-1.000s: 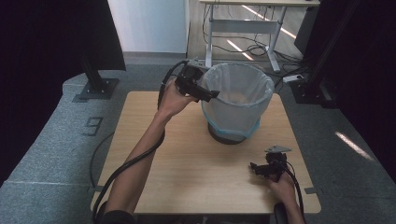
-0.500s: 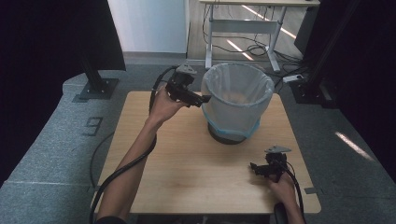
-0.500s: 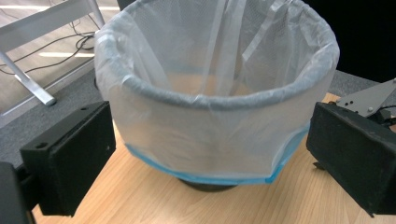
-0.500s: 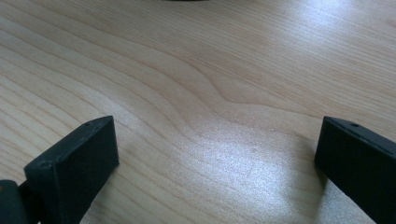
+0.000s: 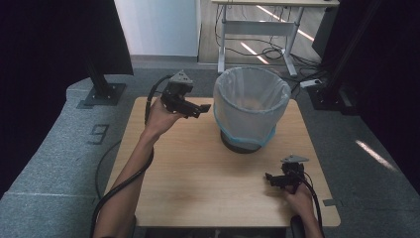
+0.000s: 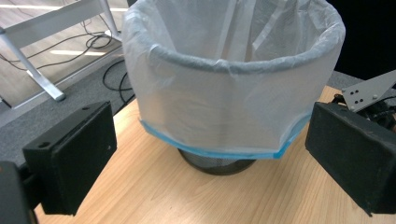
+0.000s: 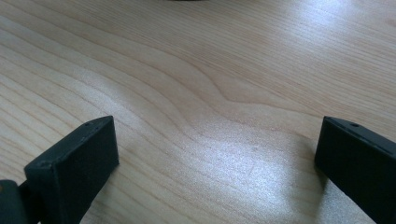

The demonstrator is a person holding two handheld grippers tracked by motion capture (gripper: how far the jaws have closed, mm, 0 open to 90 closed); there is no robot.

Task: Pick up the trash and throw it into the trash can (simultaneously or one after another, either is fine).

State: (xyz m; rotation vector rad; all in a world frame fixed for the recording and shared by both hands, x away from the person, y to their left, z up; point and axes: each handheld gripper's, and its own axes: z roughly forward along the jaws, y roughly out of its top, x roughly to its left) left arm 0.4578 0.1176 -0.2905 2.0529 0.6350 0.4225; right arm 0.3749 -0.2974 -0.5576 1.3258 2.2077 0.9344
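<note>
A waste bin (image 5: pixel 251 111) lined with a thin white bag (image 5: pixel 233 106) stands on the wooden counter (image 5: pixel 198 173), in the upper middle of the high view, toward the far edge. The bag folds over the rim and hangs down the outside; its blue hem (image 6: pixel 219 151) stops short of the bin's dark mesh base.

The left hand-held gripper (image 5: pixel 198 109) is held in the air just left of the bin, up in the centre-left of the high view, pointing toward the bin's side but apart from it. Its jaws stand wide open with nothing between them; in the left gripper view they frame the bin (image 6: pixel 224 93) from the lower corners, and the grey plate of the other gripper (image 6: pixel 369 91) peeks in at the right edge.

The right hand-held gripper (image 5: pixel 272 179) sits low at the counter's near right corner, in the lower right of the high view, well apart from the bin. Its jaws are also spread wide, and the right gripper view shows bare wood grain (image 7: pixel 210 116) between them.

A desk frame (image 5: pixel 257 27) and loose cables (image 5: pixel 270 49) lie on the floor beyond the counter.
</note>
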